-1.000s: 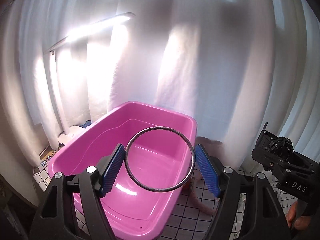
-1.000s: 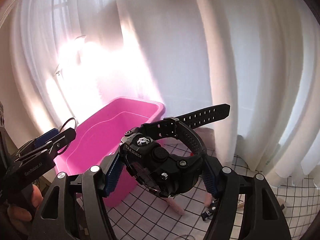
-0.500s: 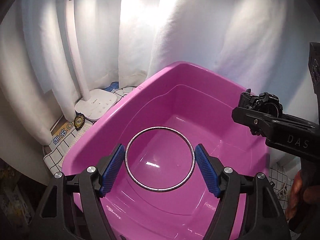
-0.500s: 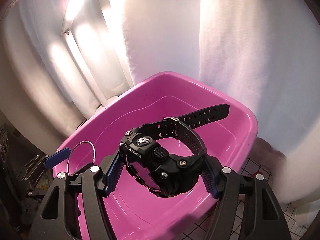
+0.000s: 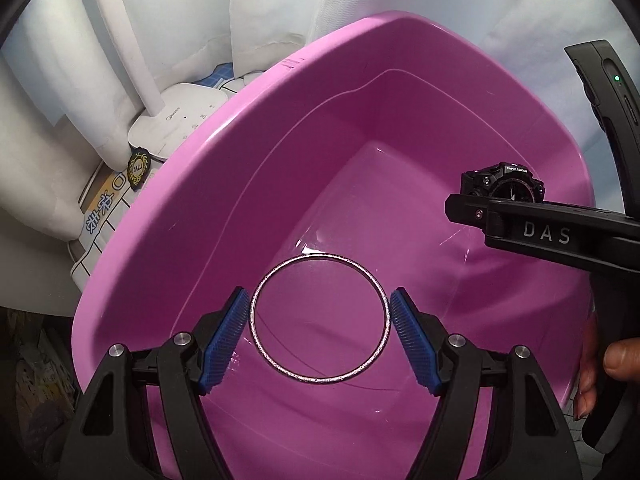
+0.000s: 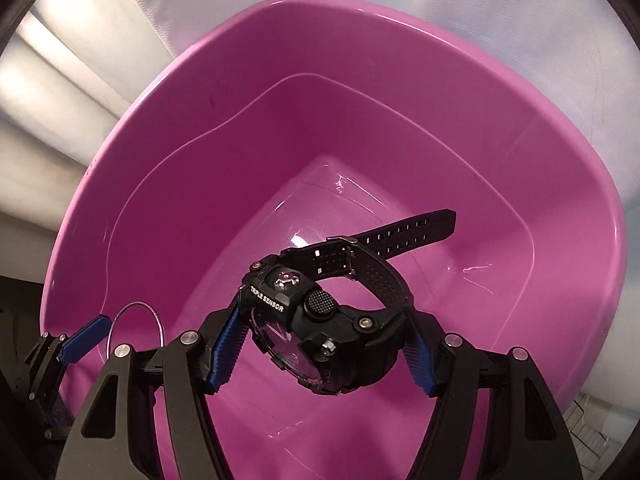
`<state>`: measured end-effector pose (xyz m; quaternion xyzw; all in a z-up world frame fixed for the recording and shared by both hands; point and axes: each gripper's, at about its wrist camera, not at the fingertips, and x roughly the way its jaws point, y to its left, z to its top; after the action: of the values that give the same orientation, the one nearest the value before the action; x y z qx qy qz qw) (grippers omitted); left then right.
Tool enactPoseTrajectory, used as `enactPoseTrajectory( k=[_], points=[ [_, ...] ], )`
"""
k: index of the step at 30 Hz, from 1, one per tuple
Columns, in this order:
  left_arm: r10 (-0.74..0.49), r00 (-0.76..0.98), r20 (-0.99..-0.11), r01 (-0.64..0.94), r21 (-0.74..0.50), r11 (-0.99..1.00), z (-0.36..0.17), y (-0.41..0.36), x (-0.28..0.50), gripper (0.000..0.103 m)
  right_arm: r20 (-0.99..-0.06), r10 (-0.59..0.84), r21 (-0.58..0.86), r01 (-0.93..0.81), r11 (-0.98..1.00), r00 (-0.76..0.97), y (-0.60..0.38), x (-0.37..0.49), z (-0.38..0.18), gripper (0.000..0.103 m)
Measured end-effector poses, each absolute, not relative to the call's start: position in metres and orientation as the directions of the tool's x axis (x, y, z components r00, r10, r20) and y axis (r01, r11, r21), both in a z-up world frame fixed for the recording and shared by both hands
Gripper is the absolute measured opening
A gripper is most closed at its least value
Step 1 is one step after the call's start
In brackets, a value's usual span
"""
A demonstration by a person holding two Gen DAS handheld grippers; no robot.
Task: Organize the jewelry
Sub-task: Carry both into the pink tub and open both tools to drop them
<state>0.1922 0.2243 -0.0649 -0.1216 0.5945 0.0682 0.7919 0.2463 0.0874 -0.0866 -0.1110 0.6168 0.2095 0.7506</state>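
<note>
Left wrist view: left gripper (image 5: 320, 338) clamped on one thin silver bangle (image 5: 319, 379), a plain round metal hoop with a sparkly, finely textured rim. Both ribbed blue pads (image 5: 225, 336) press its left and right edges. The bangle hangs over the inside of one pink plastic tub (image 5: 256, 128): glossy, smooth, rounded-rectangular, with a stepped wall and glare on the floor. Nothing lies on the visible floor. The right gripper (image 5: 500, 196) comes in from the right edge, black with "DAS" lettering, holding one black watch (image 5: 502, 184) over the tub; a hand (image 5: 600, 368) is on its handle. Left of the tub: one white lamp base (image 5: 176, 118) with a white stem, a printed box (image 5: 108, 208), and white curtain (image 5: 60, 60) folds behind.

Right wrist view: right gripper (image 6: 320, 344) clamped on the chunky black watch (image 6: 320, 320), matte resin case marked "TRIPLE SENSOR", one knurled round button, perforated strap (image 6: 400, 236) buckled with its tail sticking out right. The blue pads (image 6: 226, 344) grip the case sides. It hangs above the pink tub (image 6: 400, 80) interior. Lower left: the left gripper (image 6: 120, 330), one blue pad visible, with the bangle (image 6: 134, 322) over the tub's near-left rim.
</note>
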Motion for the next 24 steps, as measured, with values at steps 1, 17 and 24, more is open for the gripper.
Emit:
enactPoseTrajectory(
  k=[1, 17, 24],
  points=[
    [-0.049, 0.264, -0.963, -0.26, -0.12, 0.958, -0.067, 0.225, 0.194, 0.07, -0.975, 0.166, 0.084, -0.449, 0.89, 0.146, 0.088, 0.245, -0.088, 0.066],
    [-0.066, 0.185, -0.981, -0.267, -0.115, 0.957, -0.073, 0.226, 0.191, 0.085, -0.981, 0.124, 0.045, -0.45, 0.892, 0.148, 0.103, 0.252, -0.1, 0.072],
    [-0.047, 0.19, -0.981, -0.242, -0.093, 0.966, -0.069, 0.217, 0.187, 0.086, -0.977, 0.142, 0.058, -0.448, 0.892, 0.157, 0.098, 0.25, -0.096, 0.072]
  ],
)
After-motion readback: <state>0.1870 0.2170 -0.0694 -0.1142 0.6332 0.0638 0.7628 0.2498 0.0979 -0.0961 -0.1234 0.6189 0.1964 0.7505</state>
